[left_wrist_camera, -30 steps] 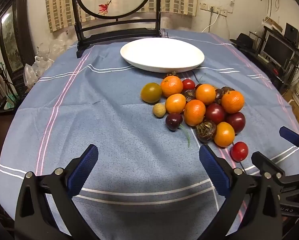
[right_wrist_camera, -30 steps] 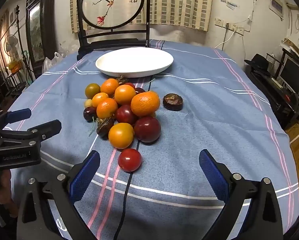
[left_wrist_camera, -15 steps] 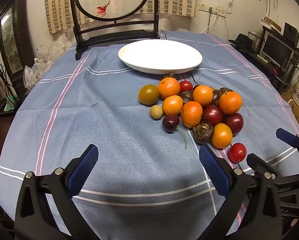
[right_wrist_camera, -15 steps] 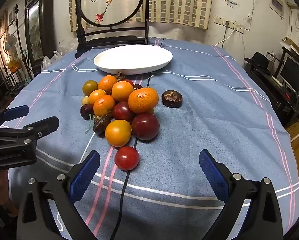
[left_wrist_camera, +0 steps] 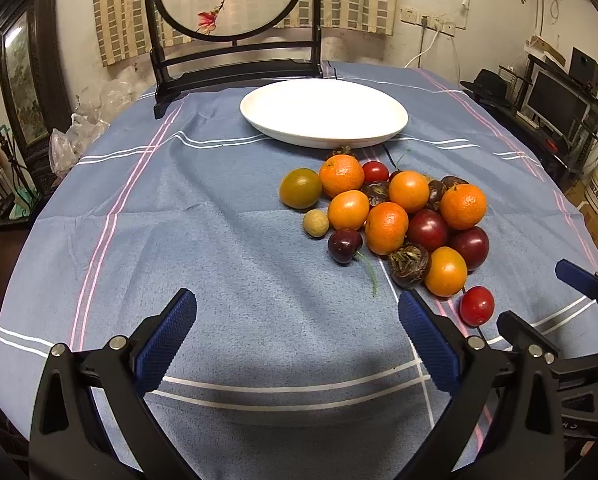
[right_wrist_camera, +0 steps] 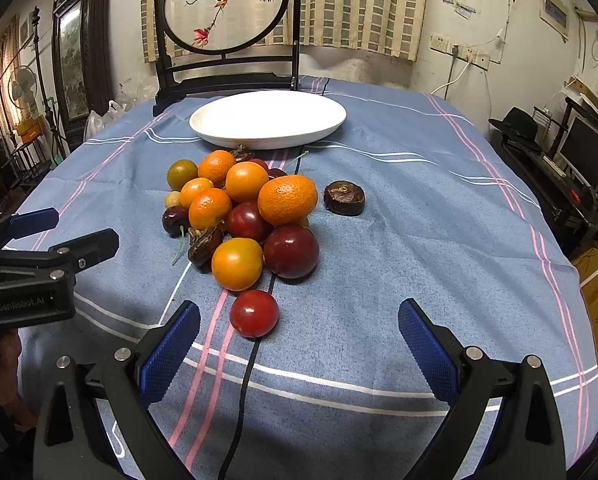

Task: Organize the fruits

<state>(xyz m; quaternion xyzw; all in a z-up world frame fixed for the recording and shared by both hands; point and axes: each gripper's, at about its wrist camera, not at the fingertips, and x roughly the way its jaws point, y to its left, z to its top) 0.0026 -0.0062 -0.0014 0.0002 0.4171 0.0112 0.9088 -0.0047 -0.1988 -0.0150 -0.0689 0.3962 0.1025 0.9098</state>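
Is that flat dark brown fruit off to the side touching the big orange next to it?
Apart. The right wrist view shows blue cloth between the dark brown fruit and the big orange.

Both grippers advanced toward fruit pile (left_wrist_camera: 391,216) and plate (left_wrist_camera: 323,114). Right gripper (right_wrist_camera: 299,344) closer to lone red tomato (right_wrist_camera: 254,313), now just ahead of its spread fingertips. Left gripper (left_wrist_camera: 297,344) closer too, pile nearer its right finger (left_wrist_camera: 427,344). Fruit itself unmoved.
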